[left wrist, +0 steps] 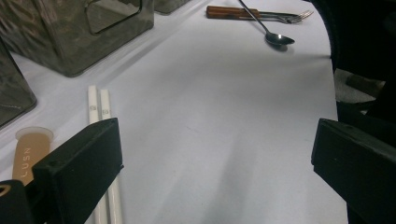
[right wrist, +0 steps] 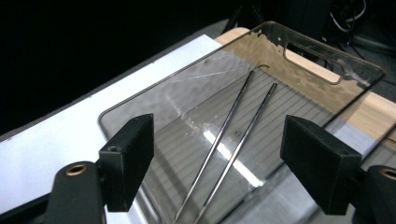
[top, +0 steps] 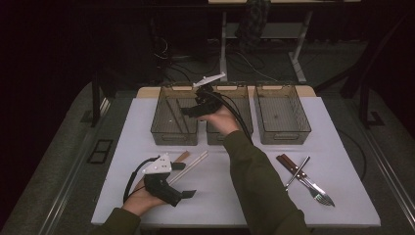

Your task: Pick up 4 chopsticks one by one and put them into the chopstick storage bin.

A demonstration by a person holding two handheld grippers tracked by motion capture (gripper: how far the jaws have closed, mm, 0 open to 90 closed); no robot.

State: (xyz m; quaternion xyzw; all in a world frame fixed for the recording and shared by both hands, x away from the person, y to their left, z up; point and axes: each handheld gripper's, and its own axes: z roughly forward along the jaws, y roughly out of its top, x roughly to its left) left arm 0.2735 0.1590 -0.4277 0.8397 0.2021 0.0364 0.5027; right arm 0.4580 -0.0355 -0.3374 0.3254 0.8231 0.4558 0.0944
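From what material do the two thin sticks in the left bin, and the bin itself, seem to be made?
The two thin sticks look like polished metal, probably steel: dark grey, with bright glints along them. The left bin looks like smoke-tinted clear plastic: the table shows through its glossy walls, and its floor is ribbed.

A dim lab: tangled black floor cables [top: 171, 61] and white metal desk legs [top: 297, 61] are standing far behind the white-topped table [top: 337, 147].
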